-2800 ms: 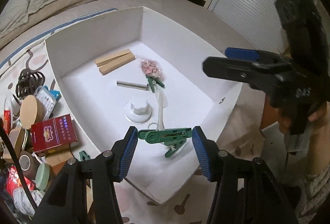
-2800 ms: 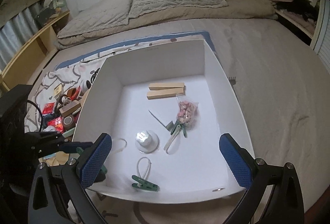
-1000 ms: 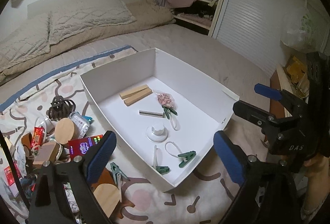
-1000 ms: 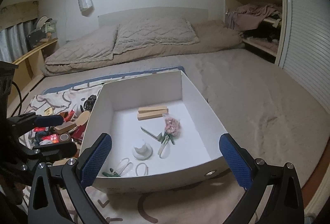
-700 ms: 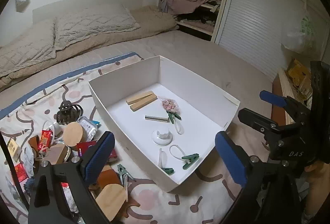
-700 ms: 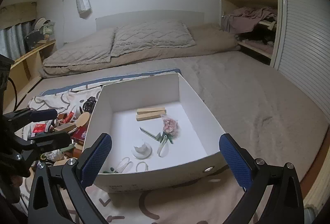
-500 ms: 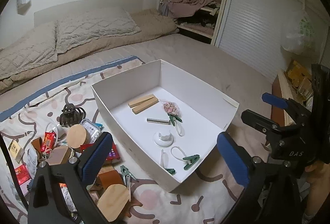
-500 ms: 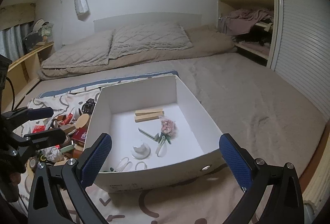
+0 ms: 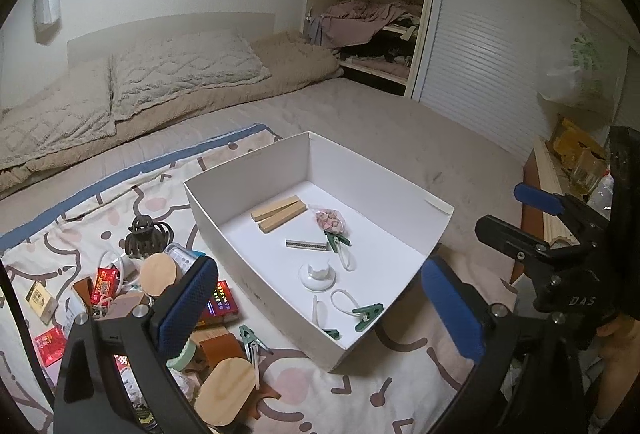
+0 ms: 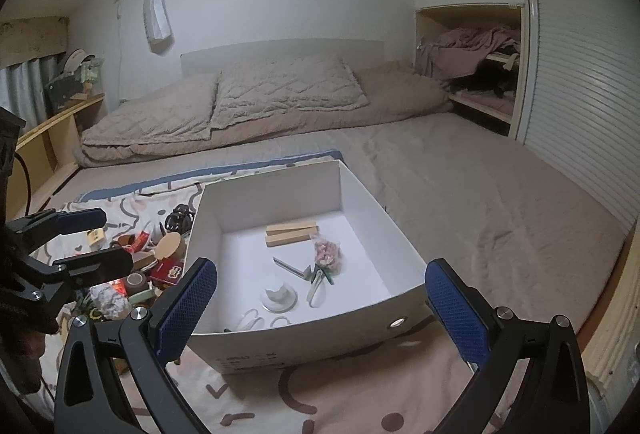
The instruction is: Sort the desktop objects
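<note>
I judge the sort partly done: the white box [image 9: 224,218] already holds two wooden blocks [image 9: 280,213], a white suction hook [image 9: 318,275] and green clothes pegs [image 9: 367,314]. A pile beside it is left: red packet [image 9: 219,304], round wooden lids [image 9: 158,273], black hair claw [image 9: 146,238]. My left gripper [image 9: 320,306] and right gripper [image 10: 320,306] both gape wide and empty, with the pile low on my left.

- From the left gripper [image 9: 320,306] we look down over its fingers at the white box [image 9: 256,266].
- From the right gripper [image 10: 320,304] we face the same box, bed beyond.
</note>
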A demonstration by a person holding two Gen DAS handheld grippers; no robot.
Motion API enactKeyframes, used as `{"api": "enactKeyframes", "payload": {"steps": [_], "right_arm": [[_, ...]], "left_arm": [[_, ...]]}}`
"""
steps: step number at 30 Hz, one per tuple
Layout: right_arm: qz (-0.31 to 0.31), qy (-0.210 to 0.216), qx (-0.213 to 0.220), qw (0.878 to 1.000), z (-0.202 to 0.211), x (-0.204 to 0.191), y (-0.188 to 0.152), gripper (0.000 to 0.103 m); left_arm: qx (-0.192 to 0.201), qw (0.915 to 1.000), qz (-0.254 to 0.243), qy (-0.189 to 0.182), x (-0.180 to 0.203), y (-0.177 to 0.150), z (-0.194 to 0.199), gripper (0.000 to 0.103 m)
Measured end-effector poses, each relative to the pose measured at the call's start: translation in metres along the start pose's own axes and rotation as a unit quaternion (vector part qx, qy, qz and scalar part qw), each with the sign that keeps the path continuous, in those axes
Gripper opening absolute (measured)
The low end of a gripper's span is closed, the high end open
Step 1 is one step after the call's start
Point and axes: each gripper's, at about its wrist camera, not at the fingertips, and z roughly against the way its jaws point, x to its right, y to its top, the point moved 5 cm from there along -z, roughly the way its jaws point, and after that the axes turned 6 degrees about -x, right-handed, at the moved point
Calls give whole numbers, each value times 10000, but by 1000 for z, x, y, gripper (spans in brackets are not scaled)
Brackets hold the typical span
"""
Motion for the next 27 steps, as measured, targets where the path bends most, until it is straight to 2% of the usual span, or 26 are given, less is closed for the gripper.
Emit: {"api": "enactKeyframes", "payload": {"steps": [17, 21, 22, 27], "right_arm": [[-71, -127, 154, 9998, 20, 0, 1, 103], [-75, -95, 201, 9997, 25, -1, 2, 103], [-40, 50, 221, 9997, 26, -3, 2, 103], [-34, 29, 285, 9996, 31, -5, 2, 103]], "left_arm": [[293, 9993, 203, 84, -14, 4, 35, 103], [336, 9990, 262, 123, -19, 4, 41, 103], [350, 9989, 274, 128, -20, 3, 43, 103], [424, 9986, 255, 180, -24, 0, 53, 103]]}}
